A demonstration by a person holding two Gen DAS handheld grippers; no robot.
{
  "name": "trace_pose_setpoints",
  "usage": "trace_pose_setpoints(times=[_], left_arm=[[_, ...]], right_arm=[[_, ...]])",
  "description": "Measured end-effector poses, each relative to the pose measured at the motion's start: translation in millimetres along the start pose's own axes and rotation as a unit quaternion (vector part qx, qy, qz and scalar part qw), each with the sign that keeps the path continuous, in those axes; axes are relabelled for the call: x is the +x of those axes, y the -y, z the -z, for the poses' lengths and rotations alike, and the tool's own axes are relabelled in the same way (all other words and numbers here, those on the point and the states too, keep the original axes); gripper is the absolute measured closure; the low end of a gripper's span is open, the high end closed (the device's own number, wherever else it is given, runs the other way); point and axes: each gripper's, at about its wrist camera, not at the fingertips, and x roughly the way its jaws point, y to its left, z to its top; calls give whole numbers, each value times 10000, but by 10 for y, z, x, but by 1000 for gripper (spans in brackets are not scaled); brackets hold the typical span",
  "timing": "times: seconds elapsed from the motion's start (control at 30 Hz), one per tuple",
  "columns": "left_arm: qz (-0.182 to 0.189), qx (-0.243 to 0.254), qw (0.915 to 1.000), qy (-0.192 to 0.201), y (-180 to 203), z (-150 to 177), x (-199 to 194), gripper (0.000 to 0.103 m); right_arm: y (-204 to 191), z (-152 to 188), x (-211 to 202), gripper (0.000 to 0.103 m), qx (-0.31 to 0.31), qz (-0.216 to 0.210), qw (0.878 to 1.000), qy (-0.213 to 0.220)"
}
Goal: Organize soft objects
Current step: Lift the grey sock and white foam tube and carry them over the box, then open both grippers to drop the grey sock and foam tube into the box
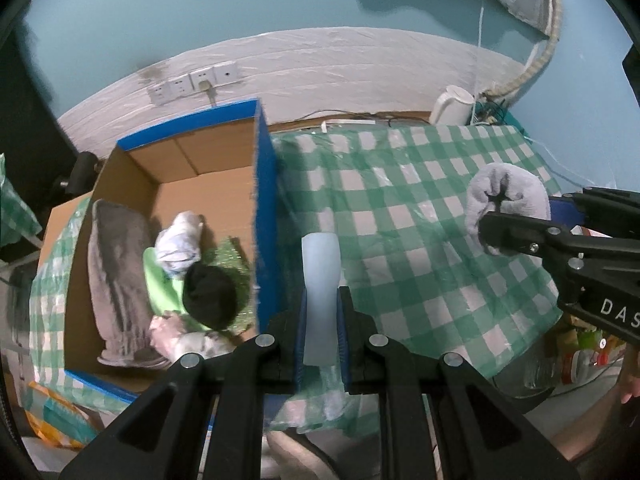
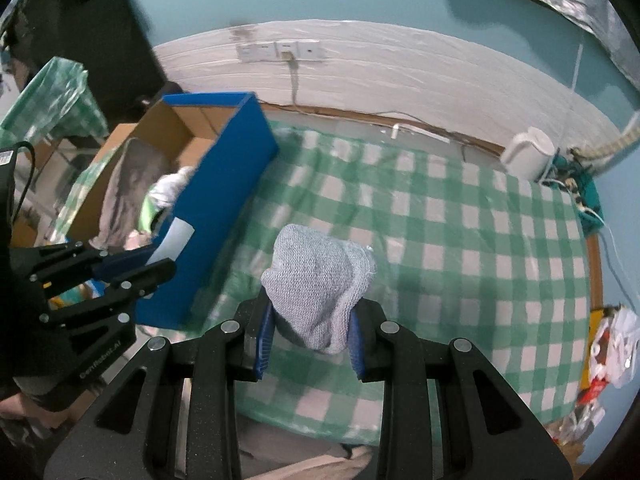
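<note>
My left gripper point(image 1: 321, 312) is shut on a pale, whitish-blue soft strip point(image 1: 320, 280) that sticks up between its blue pads, just right of the box wall. A blue-sided cardboard box point(image 1: 264, 200) stands at the left. It holds a grey towel point(image 1: 116, 276), a white cloth point(image 1: 180, 244), a black soft item point(image 1: 210, 296) and something green. My right gripper point(image 2: 311, 332) is shut on a bunched grey knitted cloth point(image 2: 318, 284) above the green checked tablecloth point(image 2: 460, 240). The left wrist view shows the same cloth point(image 1: 506, 200) at the right, in the right gripper point(image 1: 496, 228).
A white kettle point(image 2: 528, 158) stands at the table's far right corner beside cables and a power strip. Wall sockets point(image 2: 280, 50) sit behind the table. Packets and clutter point(image 2: 612, 344) lie past the right edge. A person's hand shows at the lower left of the right wrist view.
</note>
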Motion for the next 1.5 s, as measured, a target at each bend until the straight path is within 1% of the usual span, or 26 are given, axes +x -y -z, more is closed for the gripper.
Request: trace_pose_setpoints(times=[0.17, 0.3, 0.53, 0.67, 0.97, 1.1, 1.2, 1.23, 1.27, 1.3, 1.33, 1.4, 1.47, 1.5], left_arm=[[-59, -156, 9998, 99, -214, 29, -88, 89], [-18, -367, 9992, 168, -438, 41, -148, 89], [-176, -750, 9969, 175, -850, 61, -148, 89], [-205, -966, 9950, 148, -1043, 86, -112, 89], [-380, -1163, 9925, 20, -1314, 164, 11, 89], [-426, -1239, 9913, -89, -1385, 206, 81, 87], [-486, -1303, 9901, -183, -1421, 227, 132, 76], [-510, -1339, 9895, -169, -1439, 234, 136, 70], [-531, -1366, 9891, -151, -1454, 240, 134, 64], [-573, -1380, 9887, -134, -1468, 248, 130, 61], [-625, -1382, 9883, -129, -1479, 256, 122, 58], [-670, -1391, 9879, -118, -1494, 268, 97, 55], [-663, -1392, 9880, -105, -1505, 270, 70, 52], [-668, -1386, 9880, -93, -1504, 269, 47, 51]], right_arm=[[-295, -136, 36, 73, -210, -94, 9997, 2], [-510, -230, 75, 73, -357, -127, 9993, -1], [-834, -392, 193, 73, -544, -267, 9982, -33], [-1009, -491, 295, 73, -641, -350, 9973, -98], [-1409, -689, 569, 73, -863, -464, 9949, -252], [-1548, -722, 703, 73, -980, -531, 9932, -344], [-1616, -725, 824, 70, -1020, -617, 9917, -475], [-1627, -727, 861, 70, -1004, -655, 9916, -488], [-1628, -734, 878, 67, -983, -662, 9918, -477], [-1625, -736, 888, 63, -964, -651, 9921, -461], [-1618, -742, 896, 61, -947, -615, 9927, -435], [-1594, -743, 890, 50, -925, -574, 9933, -381], [-1558, -746, 860, 44, -882, -588, 9939, -297], [-1540, -743, 839, 43, -871, -601, 9941, -251]])
